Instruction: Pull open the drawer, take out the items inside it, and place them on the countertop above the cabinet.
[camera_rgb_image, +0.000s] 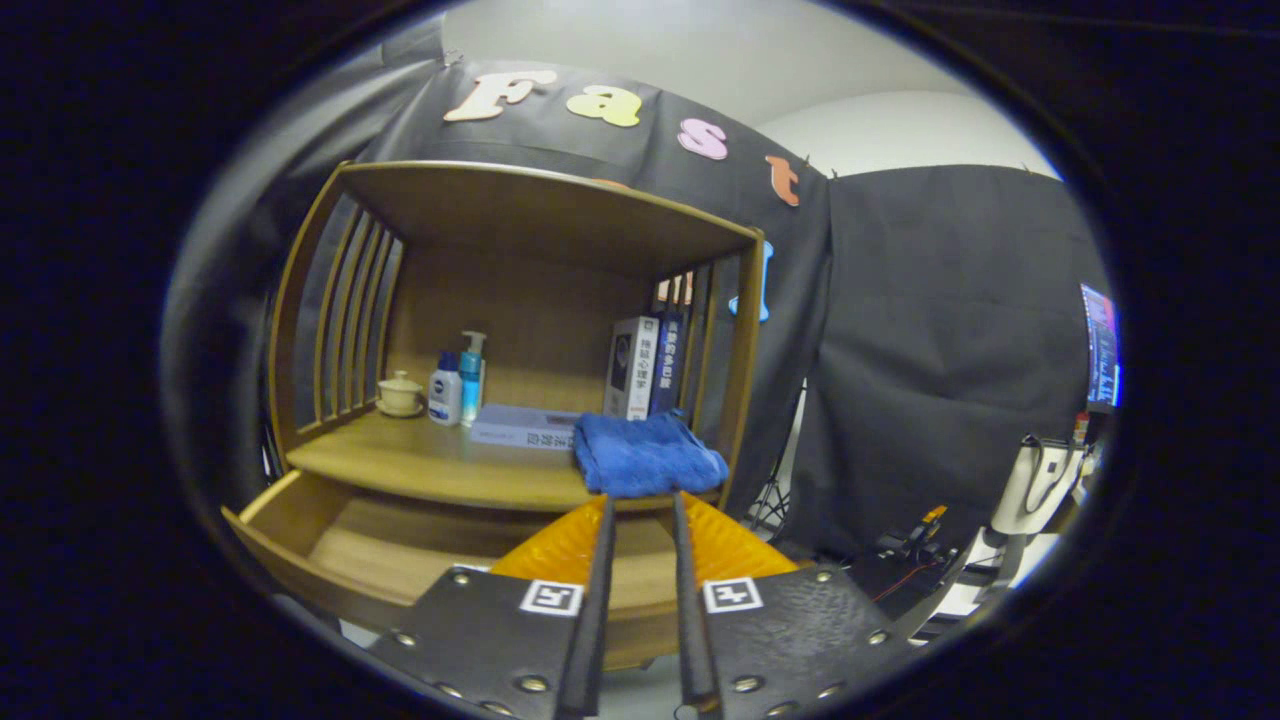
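The drawer (330, 545) stands pulled open beneath the cabinet's countertop (430, 465), and the part of its floor that can be seen is bare wood; the right portion is hidden behind the fingers, so I cannot confirm it is fully cleared. A folded blue towel (648, 455) lies on the countertop at its front right corner, its near edge overhanging the front lip slightly.

The gripper (640, 510) is held level with the drawer front — its fingers nearly together with only a narrow slot between them, clamped on nothing. The towel lies just ahead of and slightly above the fingertips, its longer side running across the line of the fingers; whether the tips touch the cloth cannot be told.

Further back on the countertop: a flat book (525, 425) beside the towel, two bottles (458, 385) and a small lidded cup (400, 393) towards the rear left corner, upright boxes (645, 365) at the rear right.

Judgement: the towel appears placed — the next concern is checking the hidden part of the drawer.
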